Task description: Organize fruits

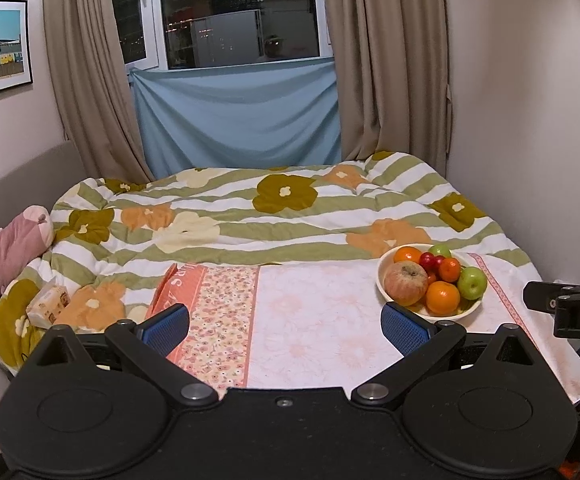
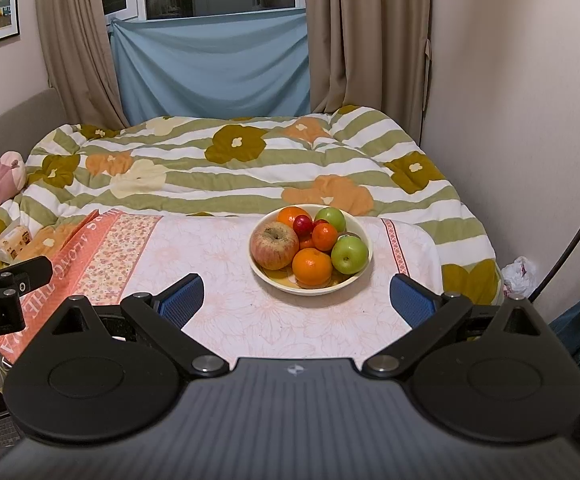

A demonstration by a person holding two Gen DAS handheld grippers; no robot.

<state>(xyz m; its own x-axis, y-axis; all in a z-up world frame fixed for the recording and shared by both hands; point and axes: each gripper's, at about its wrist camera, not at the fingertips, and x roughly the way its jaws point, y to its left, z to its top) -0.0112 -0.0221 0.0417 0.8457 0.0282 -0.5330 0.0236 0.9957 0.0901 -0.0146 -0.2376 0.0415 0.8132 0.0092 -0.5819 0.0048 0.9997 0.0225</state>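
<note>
A cream bowl [image 1: 470,311] [image 2: 364,232] stands on a table with a pink floral cloth [image 1: 310,320] [image 2: 218,256]. It holds a large red-yellow apple [image 1: 405,282] [image 2: 274,245], two green apples [image 1: 471,282] [image 2: 351,254], several oranges [image 1: 443,298] [image 2: 311,266] and small red fruits [image 1: 427,260] [image 2: 302,224]. My left gripper [image 1: 286,326] is open and empty, left of the bowl and short of it. My right gripper [image 2: 296,298] is open and empty, just in front of the bowl.
A bed with a green, orange and white floral quilt [image 1: 250,216] [image 2: 230,160] lies behind the table. A pink plush toy [image 1: 14,252] and a tissue pack [image 1: 48,306] lie at the left. Walls and curtains close the back and right.
</note>
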